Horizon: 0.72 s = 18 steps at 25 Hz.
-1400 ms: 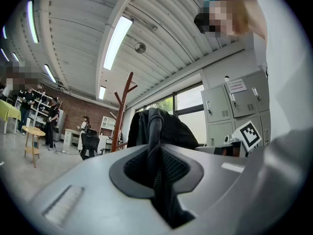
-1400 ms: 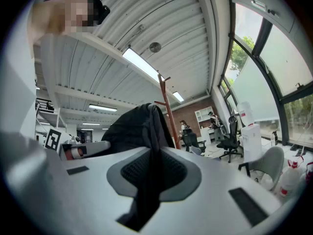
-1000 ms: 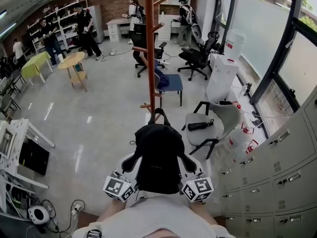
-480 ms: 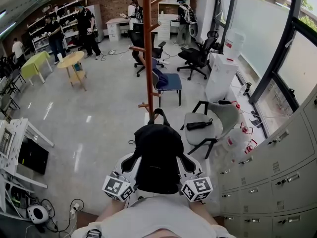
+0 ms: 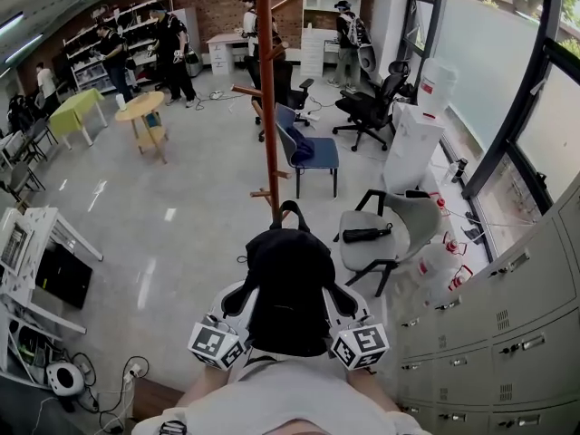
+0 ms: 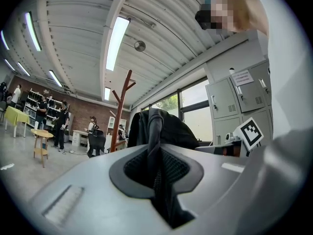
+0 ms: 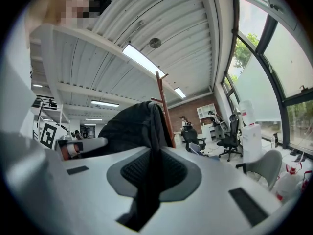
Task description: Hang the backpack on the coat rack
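A black backpack (image 5: 290, 288) hangs in front of me, held up between both grippers. Its top handle (image 5: 292, 210) points toward the coat rack (image 5: 267, 98), a tall brown wooden pole with side pegs standing just beyond the bag. My left gripper (image 5: 238, 302) is shut on a black shoulder strap (image 6: 157, 180), which runs between its pads. My right gripper (image 5: 344, 302) is shut on the other strap (image 7: 149, 185). The bag's body (image 6: 164, 129) (image 7: 129, 126) fills the space ahead of both jaws, with the rack (image 6: 120, 111) (image 7: 165, 111) rising behind it.
A blue chair (image 5: 313, 152) stands right of the rack. A grey chair (image 5: 385, 229) and a water dispenser (image 5: 408, 139) are further right, lockers (image 5: 507, 333) along the right wall. A white desk (image 5: 36, 261) is at left, a round table (image 5: 145, 111) and several people at the back.
The backpack and both grippers have edged forward toward the coat rack, which now stands slightly further left in the head view. Both grips on the straps are unchanged.
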### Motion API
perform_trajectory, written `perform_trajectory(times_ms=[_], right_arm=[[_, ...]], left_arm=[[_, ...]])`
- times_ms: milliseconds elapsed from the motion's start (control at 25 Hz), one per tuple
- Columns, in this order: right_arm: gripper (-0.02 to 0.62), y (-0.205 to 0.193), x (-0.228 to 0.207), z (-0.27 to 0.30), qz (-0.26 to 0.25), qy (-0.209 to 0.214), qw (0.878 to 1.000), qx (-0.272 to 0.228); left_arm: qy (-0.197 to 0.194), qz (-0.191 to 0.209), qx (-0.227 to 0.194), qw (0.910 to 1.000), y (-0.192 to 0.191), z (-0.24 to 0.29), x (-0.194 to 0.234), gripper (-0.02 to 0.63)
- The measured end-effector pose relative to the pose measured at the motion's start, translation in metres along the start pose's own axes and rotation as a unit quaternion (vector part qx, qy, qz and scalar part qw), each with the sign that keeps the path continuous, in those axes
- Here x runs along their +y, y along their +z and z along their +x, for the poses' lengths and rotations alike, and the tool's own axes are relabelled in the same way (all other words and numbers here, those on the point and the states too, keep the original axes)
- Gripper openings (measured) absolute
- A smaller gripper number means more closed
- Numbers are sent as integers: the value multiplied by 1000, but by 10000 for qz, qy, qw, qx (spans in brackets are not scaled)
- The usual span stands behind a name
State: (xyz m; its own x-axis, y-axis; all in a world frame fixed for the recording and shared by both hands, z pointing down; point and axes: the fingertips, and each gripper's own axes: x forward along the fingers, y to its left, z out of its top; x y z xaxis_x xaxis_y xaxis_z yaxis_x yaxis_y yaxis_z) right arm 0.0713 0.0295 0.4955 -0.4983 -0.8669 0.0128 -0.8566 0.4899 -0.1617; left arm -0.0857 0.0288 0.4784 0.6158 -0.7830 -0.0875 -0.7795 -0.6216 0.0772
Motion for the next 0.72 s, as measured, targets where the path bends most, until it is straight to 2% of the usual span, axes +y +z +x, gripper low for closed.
perform_trajectory(times_ms=[320, 480, 720], right_arm=[[52, -4, -17, 13, 101, 75, 9999, -5], [52, -7, -26, 33, 153, 50, 9999, 19], [53, -8, -43, 83, 138, -154, 9998, -1]], left_arm=[[71, 55, 63, 9999, -5, 14, 2, 48], [58, 78, 117, 9999, -8, 31, 19, 48], [-165, 54, 130, 9998, -13, 70, 65, 48]])
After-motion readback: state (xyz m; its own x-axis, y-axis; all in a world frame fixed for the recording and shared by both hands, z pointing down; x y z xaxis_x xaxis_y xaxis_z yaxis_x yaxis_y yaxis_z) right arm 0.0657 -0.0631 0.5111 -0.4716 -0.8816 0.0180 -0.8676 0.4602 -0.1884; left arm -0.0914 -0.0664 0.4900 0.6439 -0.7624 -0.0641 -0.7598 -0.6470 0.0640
